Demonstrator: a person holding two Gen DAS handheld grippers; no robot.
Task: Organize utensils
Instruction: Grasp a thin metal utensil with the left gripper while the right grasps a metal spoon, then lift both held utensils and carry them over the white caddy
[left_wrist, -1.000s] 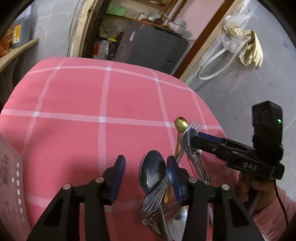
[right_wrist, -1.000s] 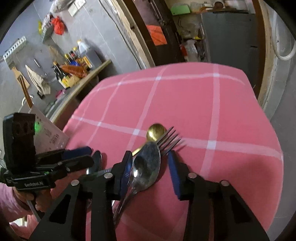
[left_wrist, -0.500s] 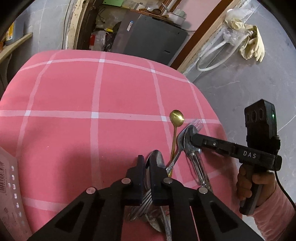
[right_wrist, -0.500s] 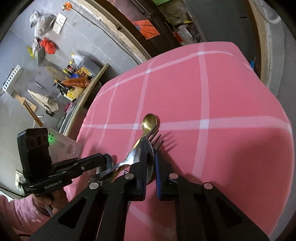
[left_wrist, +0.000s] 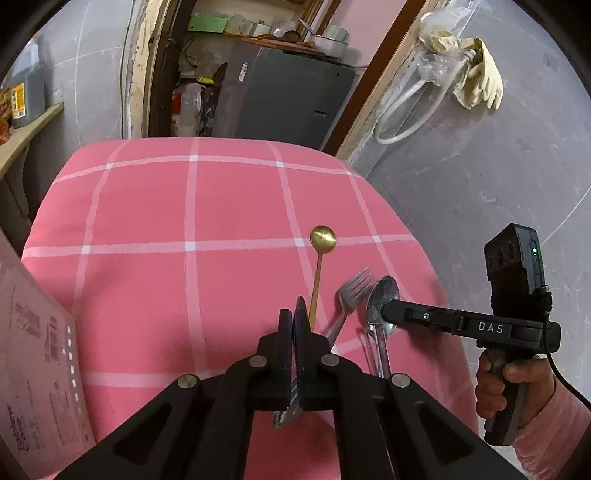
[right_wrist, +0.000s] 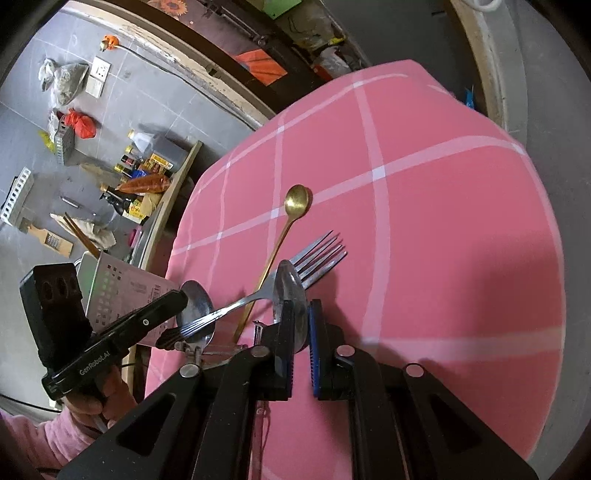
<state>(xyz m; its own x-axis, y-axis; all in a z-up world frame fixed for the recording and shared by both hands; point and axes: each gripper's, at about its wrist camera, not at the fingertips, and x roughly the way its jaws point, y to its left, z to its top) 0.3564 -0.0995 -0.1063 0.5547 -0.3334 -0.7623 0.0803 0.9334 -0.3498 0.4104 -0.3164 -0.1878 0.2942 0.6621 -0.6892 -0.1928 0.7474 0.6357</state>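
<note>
both grippers (left_wrist: 294, 325) (right_wrist: 300, 325) newly raised, gripping spoons

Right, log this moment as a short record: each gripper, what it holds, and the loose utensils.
left gripper: jaws just closed; shut on a silver spoon, bowl edge-on between the pads
right gripper: jaws just closed; shut on a second silver spoon, gripped at the bowl
gold spoon: loose on the cloth, bowl pointing away
fork: between the gold spoon and the second silver spoon, no pads on it
tablecloth: pink with white check
</note>
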